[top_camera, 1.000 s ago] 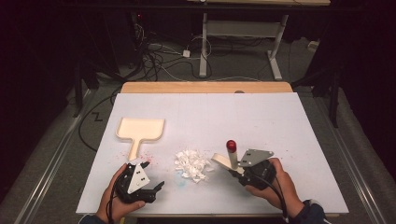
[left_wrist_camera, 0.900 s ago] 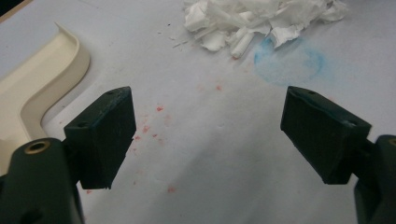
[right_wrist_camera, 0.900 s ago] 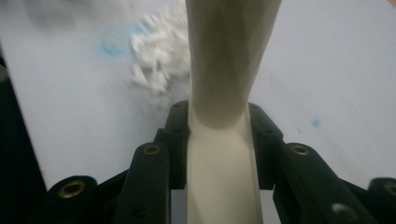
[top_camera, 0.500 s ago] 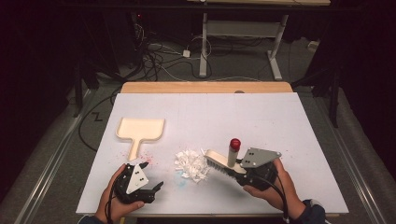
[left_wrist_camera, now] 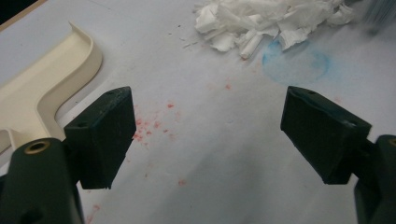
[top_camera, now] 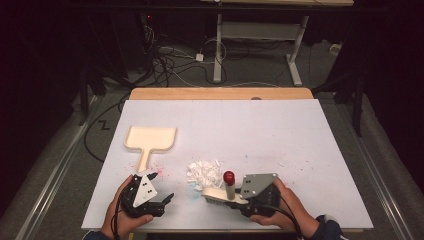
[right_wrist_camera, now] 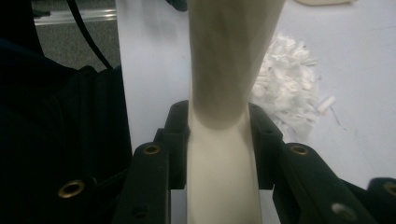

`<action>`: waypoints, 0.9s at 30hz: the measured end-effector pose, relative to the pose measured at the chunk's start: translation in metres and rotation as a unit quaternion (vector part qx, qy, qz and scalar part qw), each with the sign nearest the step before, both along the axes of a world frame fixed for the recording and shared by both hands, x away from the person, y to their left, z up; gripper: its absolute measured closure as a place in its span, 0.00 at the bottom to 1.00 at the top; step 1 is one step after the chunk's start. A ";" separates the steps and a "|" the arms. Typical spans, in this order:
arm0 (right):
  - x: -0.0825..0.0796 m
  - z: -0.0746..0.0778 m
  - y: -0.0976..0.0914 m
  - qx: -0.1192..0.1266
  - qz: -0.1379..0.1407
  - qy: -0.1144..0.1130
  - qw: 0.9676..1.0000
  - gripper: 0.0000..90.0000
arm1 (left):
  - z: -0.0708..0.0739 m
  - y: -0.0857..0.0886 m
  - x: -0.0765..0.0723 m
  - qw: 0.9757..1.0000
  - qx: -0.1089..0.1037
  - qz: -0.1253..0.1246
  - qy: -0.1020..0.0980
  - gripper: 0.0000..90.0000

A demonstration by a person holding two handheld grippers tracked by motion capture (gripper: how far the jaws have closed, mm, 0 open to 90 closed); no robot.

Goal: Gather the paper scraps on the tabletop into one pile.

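Gripping the cream brush (top_camera: 220, 194) by its handle, our right gripper (right_wrist_camera: 219, 140) parks it just beside the paper scraps (top_camera: 204, 170). Our left gripper (left_wrist_camera: 208, 135) gapes empty near them. We judge sweeping unfinished: dustpan (top_camera: 149, 140) beyond holds 0 scraps.

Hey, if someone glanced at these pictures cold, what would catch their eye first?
Probably the heap of torn white paper scraps near the front of the white table, with the right claw shut on a cream brush beside it. A cream dustpan lies to the left, past the open left claw.
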State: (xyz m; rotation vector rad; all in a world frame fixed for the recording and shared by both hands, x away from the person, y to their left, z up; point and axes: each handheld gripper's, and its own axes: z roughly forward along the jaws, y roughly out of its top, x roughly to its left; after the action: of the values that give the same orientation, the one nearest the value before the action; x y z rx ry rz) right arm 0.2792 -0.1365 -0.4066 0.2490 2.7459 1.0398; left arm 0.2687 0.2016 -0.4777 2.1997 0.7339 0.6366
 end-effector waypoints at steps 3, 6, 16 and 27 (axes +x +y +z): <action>0.010 -0.007 0.012 0.000 0.023 -0.001 1.000 0.75 | -0.001 0.000 0.001 1.000 0.001 0.000 0.001 0.19; 0.023 -0.010 0.020 0.004 0.017 -0.010 1.000 0.75 | -0.002 -0.001 0.001 1.000 0.003 -0.002 0.004 0.19; 0.033 0.003 0.014 0.036 -0.017 -0.038 0.998 0.75 | -0.003 -0.001 0.000 1.000 0.006 -0.002 0.007 0.19; 0.044 0.032 -0.023 0.084 -0.132 -0.079 0.985 0.75 | -0.003 -0.003 0.001 1.000 0.006 -0.004 0.006 0.19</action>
State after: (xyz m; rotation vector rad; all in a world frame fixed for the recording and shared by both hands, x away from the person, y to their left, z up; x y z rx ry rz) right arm 0.3228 -0.1598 -0.3747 0.5157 2.4063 1.1621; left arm 0.2702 0.1991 -0.4805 2.2172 0.7289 0.6266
